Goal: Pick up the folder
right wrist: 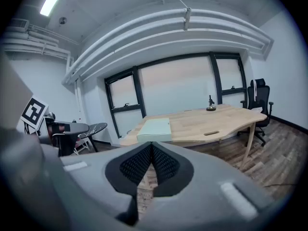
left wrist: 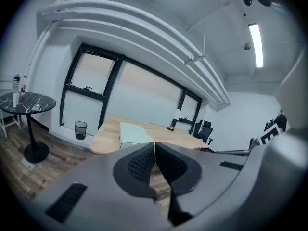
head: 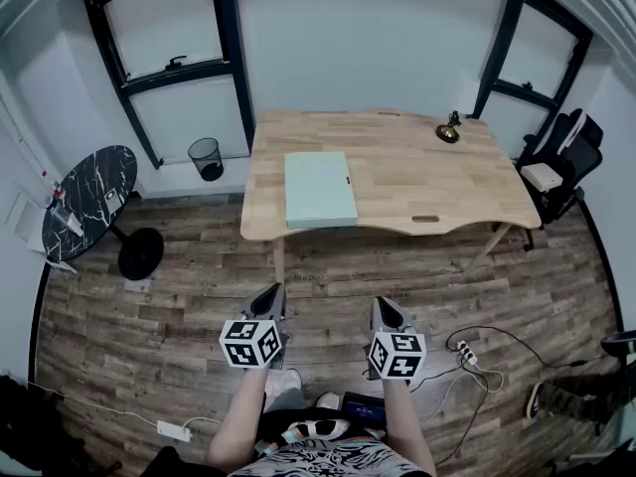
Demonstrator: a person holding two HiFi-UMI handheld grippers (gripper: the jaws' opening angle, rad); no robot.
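**Head view.** The pale green rectangular folder [head: 320,189] lies flat on the light wooden worktop [head: 427,172]. It sits left of centre, its long axis running away from the person and its near short edge at the front rim. The left claw [head: 268,301] and right claw [head: 384,314] hang over the plank floor [head: 149,316], well short of the worktop. The folder lies straight ahead between them, so neither hand is clearly nearer.

**Left gripper view.** The jaws are pressed together with nothing between them. The folder [left wrist: 132,134] shows just above and left of their tips, its near edge cut off by the claw body.

**Right gripper view.** The jaws are likewise together and empty, with the folder [right wrist: 156,128] directly above the tips. The folder's thickness, its opening side and any overhang past the rim cannot be made out.
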